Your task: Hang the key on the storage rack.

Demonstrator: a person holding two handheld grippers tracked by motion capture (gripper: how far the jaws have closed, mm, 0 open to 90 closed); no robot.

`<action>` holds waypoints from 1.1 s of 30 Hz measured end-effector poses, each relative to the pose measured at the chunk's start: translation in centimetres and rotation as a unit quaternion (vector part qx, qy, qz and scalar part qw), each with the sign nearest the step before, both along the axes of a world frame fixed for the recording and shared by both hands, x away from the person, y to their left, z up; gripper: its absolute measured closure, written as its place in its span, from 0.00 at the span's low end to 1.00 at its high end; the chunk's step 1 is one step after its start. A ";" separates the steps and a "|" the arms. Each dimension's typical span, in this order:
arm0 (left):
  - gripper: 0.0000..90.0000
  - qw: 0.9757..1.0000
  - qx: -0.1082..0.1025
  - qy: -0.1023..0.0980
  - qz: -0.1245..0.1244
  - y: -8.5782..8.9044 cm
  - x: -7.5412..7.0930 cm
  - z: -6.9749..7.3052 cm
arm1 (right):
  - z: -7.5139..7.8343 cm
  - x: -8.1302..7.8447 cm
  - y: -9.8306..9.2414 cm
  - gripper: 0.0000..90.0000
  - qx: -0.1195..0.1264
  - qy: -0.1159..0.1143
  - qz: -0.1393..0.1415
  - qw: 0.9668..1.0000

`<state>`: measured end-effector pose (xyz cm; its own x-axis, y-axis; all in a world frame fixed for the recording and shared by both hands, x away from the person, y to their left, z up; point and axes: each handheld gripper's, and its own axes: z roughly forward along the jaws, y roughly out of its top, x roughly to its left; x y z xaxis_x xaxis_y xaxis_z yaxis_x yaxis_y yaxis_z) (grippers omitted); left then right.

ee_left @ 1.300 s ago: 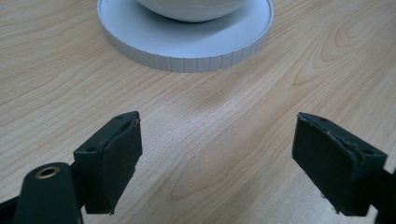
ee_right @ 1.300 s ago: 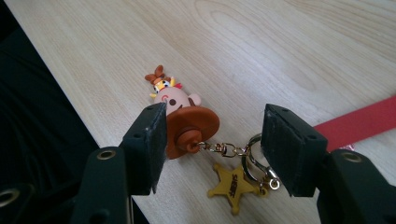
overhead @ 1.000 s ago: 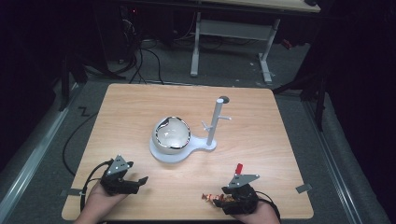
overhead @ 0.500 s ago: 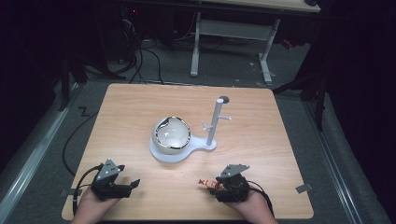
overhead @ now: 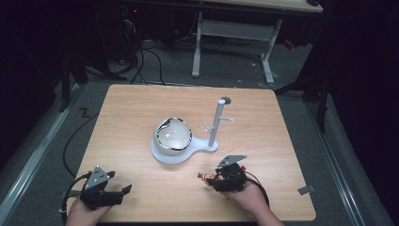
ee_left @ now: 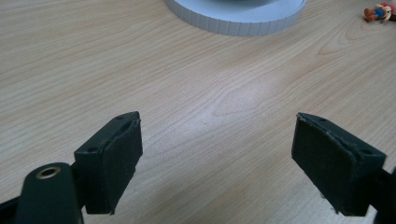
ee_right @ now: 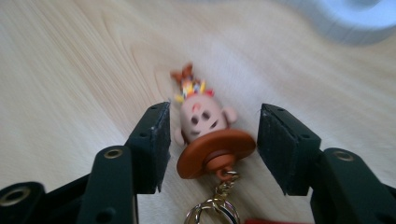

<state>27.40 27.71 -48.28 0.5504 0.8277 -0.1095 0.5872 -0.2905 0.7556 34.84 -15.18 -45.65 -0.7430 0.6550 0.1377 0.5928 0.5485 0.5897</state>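
1. Right hand-held gripper [ee_right: 212,149]: jaws parted, just been opening, astride keychain figure [ee_right: 205,126]; pads apart from it.
2. Keychain figure: lying on bench [overhead: 141,108], near white stand [overhead: 181,153].
3. Left hand-held gripper [ee_left: 217,158]: agape, empty.

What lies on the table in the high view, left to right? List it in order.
left gripper → round white base with the glossy sphere on it → small figure keychain → white post with pegs → right gripper, its body just right of the post.
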 end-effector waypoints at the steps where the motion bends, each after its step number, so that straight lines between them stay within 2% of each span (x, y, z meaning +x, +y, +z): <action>1: 0.19 1.000 0.002 0.000 -0.002 -0.1 0.0 0.0 | 0.8 -0.1 -0.6 0.50 0.011 -0.014 -0.007 1.000; 3: 0.19 1.000 0.003 0.000 -0.003 -0.2 0.1 0.0 | 2.3 -0.1 -2.0 0.60 0.025 -0.047 -0.026 0.998; 4: 0.19 1.000 0.003 0.000 -0.003 -0.2 0.1 0.0 | 2.3 -0.1 -2.0 0.60 0.025 -0.047 -0.026 0.998; 6: 0.19 1.000 0.001 -0.001 -0.002 -0.2 0.1 -0.1 | 2.8 0.4 -3.5 0.69 0.025 -0.065 -0.060 0.996; 7: 0.19 1.000 0.002 -0.001 -0.001 -0.1 0.0 0.0 | 2.4 1.2 -4.6 0.73 -0.010 -0.068 -0.081 0.994; 8: 0.19 1.000 0.002 -0.001 -0.001 0.0 0.0 0.0 | 2.0 1.5 -5.0 0.75 -0.034 -0.069 -0.089 0.993; 9: 0.19 1.000 0.000 -0.001 0.001 0.0 -0.1 0.0 | 1.4 1.8 -5.3 0.75 -0.048 -0.062 -0.092 0.993; 10: 0.19 1.000 0.000 -0.001 0.001 0.0 -0.1 0.0 | 1.4 1.8 -5.3 0.75 -0.048 -0.062 -0.092 0.993; 11: 0.19 1.000 0.000 -0.002 0.001 0.1 -0.1 0.0 | 0.5 2.3 -5.6 0.74 -0.077 -0.053 -0.102 0.990; 14: 0.19 1.000 -0.003 -0.002 0.002 0.1 -0.1 0.0 | -0.3 2.6 -5.7 0.71 -0.093 -0.038 -0.103 0.990; 15: 0.19 1.000 -0.003 -0.002 0.002 0.0 -0.1 0.0 | -0.8 2.5 -5.5 0.71 -0.112 -0.041 -0.100 0.988; 16: 0.19 1.000 -0.003 -0.002 0.000 0.0 0.0 0.1 | -0.8 2.5 -5.5 0.71 -0.112 -0.041 -0.100 0.988; 17: 0.19 1.000 -0.004 -0.004 -0.004 -0.2 0.1 0.2 | -0.7 2.1 -5.4 0.71 -0.122 -0.044 -0.102 0.986; 20: 0.19 1.000 -0.009 -0.008 -0.009 -0.5 0.5 0.3 | -0.7 1.6 -5.7 0.71 -0.129 -0.045 -0.103 0.985; 21: 0.19 1.000 -0.012 -0.012 -0.016 -0.9 1.1 0.5 | -0.7 0.8 -6.4 0.71 -0.131 -0.041 -0.107 0.985; 22: 0.19 1.000 -0.012 -0.012 -0.016 -0.9 1.1 0.5 | -0.7 0.8 -6.4 0.71 -0.131 -0.041 -0.107 0.985; 23: 0.19 0.999 -0.017 -0.012 -0.024 -1.5 1.9 0.5 | -0.5 -0.3 -7.2 0.70 -0.125 -0.034 -0.116 0.985; 24: 0.19 0.999 -0.017 -0.012 -0.024 -1.5 1.9 0.5 | -0.5 -0.3 -7.2 0.70 -0.125 -0.034 -0.116 0.985; 25: 0.19 0.999 -0.018 -0.010 -0.035 -2.2 2.5 0.5 | -0.4 -1.6 -8.0 0.70 -0.114 -0.026 -0.122 0.986; 26: 0.19 0.999 -0.018 -0.010 -0.035 -2.2 2.5 0.5 | -0.4 -1.6 -8.0 0.70 -0.114 -0.026 -0.122 0.986; 28: 0.19 0.999 -0.022 -0.009 -0.045 -2.8 3.1 0.4 | -0.5 -3.0 -8.6 0.69 -0.106 -0.012 -0.125 0.986; 29: 0.19 0.998 -0.023 -0.012 -0.054 -3.3 3.5 0.5 | -0.3 -4.3 -9.0 0.67 -0.102 -0.009 -0.120 0.987; 31: 0.19 0.998 -0.024 -0.013 -0.056 -3.5 3.7 0.5 | 0.3 -5.1 -9.1 0.65 -0.087 -0.012 -0.110 0.990; 32: 0.19 0.998 -0.025 -0.012 -0.058 -3.7 3.8 0.5 | 0.3 -5.1 -9.1 0.65 -0.087 -0.012 -0.110 0.990; 33: 0.19 0.998 -0.023 -0.011 -0.059 -3.8 3.9 0.5 | 0.6 -5.3 -9.1 0.64 -0.079 -0.015 -0.095 0.992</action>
